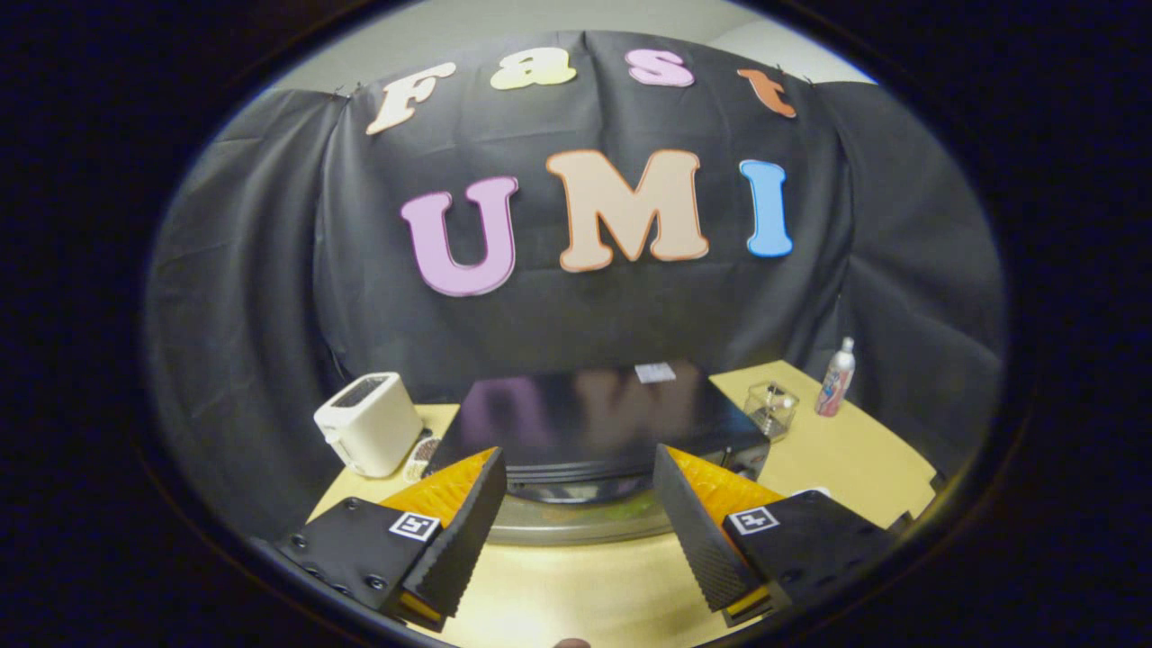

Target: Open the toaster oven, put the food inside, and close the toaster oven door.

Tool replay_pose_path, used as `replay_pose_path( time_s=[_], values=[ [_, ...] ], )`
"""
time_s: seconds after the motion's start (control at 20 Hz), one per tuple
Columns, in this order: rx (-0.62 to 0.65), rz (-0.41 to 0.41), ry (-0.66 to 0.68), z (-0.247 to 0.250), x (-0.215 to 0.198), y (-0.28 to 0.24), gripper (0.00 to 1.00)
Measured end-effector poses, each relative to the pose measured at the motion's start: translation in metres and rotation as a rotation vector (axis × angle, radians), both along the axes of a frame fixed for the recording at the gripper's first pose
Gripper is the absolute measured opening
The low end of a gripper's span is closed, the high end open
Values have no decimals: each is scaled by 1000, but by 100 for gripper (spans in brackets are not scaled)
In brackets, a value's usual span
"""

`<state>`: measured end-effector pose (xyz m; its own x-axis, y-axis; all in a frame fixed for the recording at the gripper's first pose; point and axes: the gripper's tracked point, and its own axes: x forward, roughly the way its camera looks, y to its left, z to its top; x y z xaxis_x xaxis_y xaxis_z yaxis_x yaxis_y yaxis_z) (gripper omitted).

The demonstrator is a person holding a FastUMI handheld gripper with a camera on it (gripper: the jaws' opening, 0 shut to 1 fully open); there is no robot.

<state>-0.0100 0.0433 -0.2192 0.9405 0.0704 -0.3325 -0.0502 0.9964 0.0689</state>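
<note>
Gripper view: the toaster oven sits just ahead of the fingers, its front and door largely hidden below its glossy dark top, so the door's position cannot be judged. The gripper stands wide apart, holding nothing and touching nothing. On the pale wood table, left to right: a white toaster, the oven, a clear container, a spray bottle. Black cloth drapes behind.
</note>
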Motion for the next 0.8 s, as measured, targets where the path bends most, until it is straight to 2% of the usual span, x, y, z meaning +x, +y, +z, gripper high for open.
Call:
replay_pose_path(
  time_s=[0.5,0.8],
  values=[
    [49,-5,-185,165,32,-16,100],
    [50,-15,-254,222,31,-23,100]
  ],
)
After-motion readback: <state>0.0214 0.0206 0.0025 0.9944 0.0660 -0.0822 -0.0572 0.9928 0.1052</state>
